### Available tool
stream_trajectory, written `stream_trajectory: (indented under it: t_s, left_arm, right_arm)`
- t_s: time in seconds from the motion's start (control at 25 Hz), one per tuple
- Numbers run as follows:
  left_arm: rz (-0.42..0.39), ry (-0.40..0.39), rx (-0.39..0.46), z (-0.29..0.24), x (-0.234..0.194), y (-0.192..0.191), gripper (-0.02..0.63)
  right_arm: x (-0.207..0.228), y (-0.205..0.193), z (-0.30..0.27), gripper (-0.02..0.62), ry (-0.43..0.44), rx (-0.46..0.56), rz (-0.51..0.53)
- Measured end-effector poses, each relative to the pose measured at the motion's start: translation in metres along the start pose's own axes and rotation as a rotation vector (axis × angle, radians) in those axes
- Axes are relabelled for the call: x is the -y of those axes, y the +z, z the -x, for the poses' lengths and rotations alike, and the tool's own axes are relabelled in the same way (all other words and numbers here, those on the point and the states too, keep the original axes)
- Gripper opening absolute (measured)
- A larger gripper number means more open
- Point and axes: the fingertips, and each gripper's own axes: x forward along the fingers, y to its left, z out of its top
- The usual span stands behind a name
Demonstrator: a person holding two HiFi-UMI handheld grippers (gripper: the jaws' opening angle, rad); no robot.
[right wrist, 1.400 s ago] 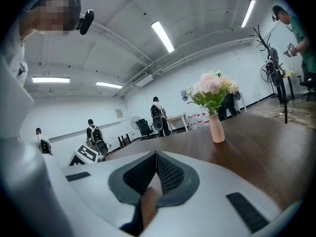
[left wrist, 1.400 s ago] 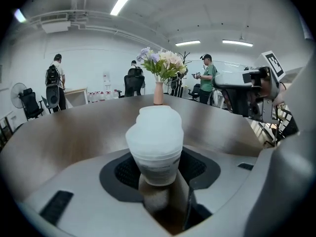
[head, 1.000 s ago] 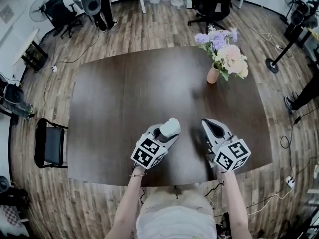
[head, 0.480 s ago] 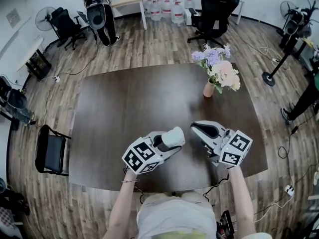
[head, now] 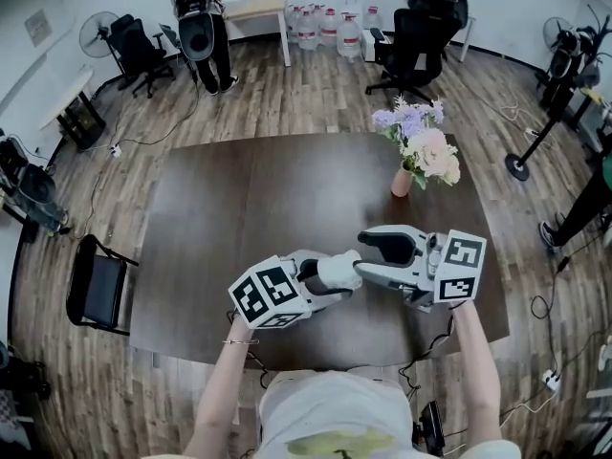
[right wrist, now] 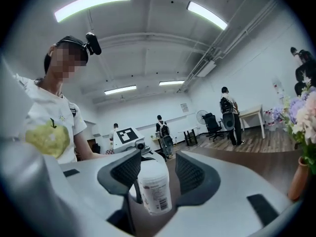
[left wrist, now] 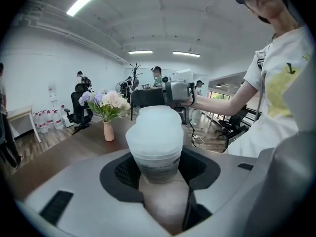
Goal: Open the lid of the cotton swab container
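Clamping the cotton swab container (head: 342, 270) round its labelled body, the left hand-held gripper (left wrist: 159, 169) holds it lifted off the table (head: 239, 208), over the table's near edge. The container's long axis lies roughly level, with its domed lid (left wrist: 154, 125) pointing away from the left hand-held gripper and straight at the right hand-held gripper (head: 371, 256). The right one's jaws have just been opening and stand released, the lid end at their mouth with no pad pressing it. The right hand looks best placed to take the lid.
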Motion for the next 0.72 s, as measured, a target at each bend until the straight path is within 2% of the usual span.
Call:
stream_trajectory:
  t_s: [0.12,0.28,0.48,0.72]
  left_arm:
    - [-0.014,-0.018,-0.001,0.001,0.002,0.006,0.225]
    - [-0.022,-0.044,0.003,0.0,0.007,0.012,0.225]
    - [-0.018,-0.055,0.005,0.0,0.008,0.013,0.225]
    - [-0.018,-0.038,0.011,0.0,0.003,0.012,0.224]
  right_arm:
    - [-0.01,0.0,-0.006,0.226,0.065,-0.048,0.007]
    - [-0.016,-0.005,-0.013,0.236,0.11,-0.117,0.043]
    - [-0.019,-0.009,-0.017,0.233,0.142,-0.157,0.084]
    - [-0.014,-0.009,-0.02,0.23,0.147,-0.174,0.051]
